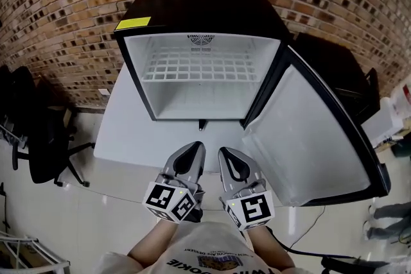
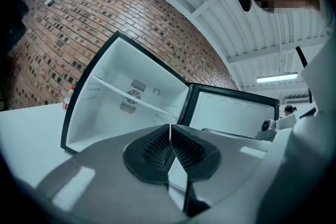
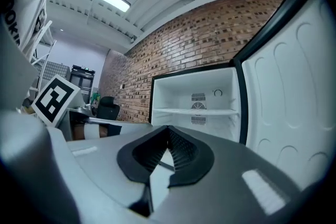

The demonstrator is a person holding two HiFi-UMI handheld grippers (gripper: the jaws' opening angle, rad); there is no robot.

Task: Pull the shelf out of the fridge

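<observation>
**Both grippers in front of the open fridge, with the shelf not yet reached.**
We see the left gripper point(image 1: 196, 147) and the right gripper point(image 1: 224, 152) side by side over the white table point(image 1: 126, 133), each with its jaws pressed together on nothing. Both are well short of the fridge point(image 1: 192, 6). The white wire shelf point(image 1: 199, 66) sits level at mid-height inside the cavity, seated against both side walls. The door point(image 1: 308, 138) stands swung open to the right. We judge three risks. Jaws that arrive closed would butt the shelf's front wire and push it back, or shove the fridge along the table. Unequal pull from the two sides could skew the shelf against the walls and jam it. Once clear of its supports, a shelf held only at the front edge may tip downward.
</observation>
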